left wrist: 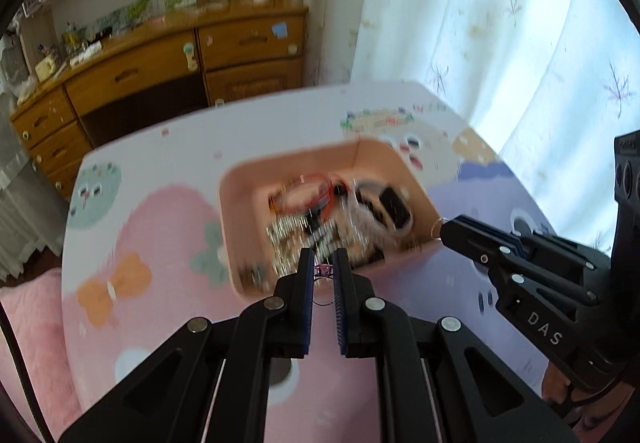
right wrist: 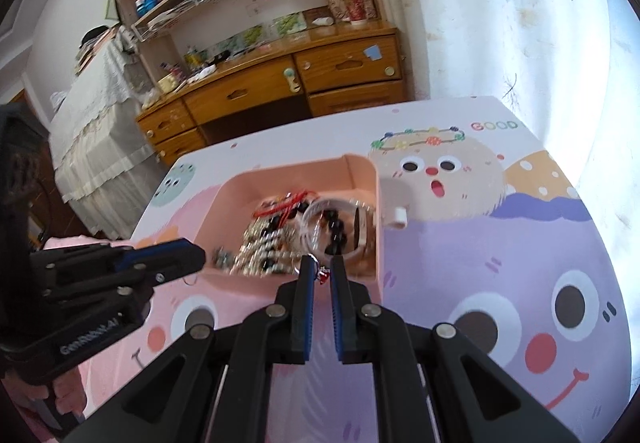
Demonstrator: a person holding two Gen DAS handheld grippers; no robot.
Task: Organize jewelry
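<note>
Pink charm (left wrist: pixel 322 270) clamped in left jaws; red charm (right wrist: pixel 322 275) in right jaws.

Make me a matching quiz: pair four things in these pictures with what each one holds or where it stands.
1 left tongs
2 right tongs
3 peach box
4 wooden desk

a holds tangled jewellery
b pinches a pink trinket
c stands beyond the table
d pinches a red trinket

Pairs: 1-b, 2-d, 3-a, 4-c

L gripper (left wrist: pixel 323 263), R gripper (right wrist: pixel 323 268) clamped
</note>
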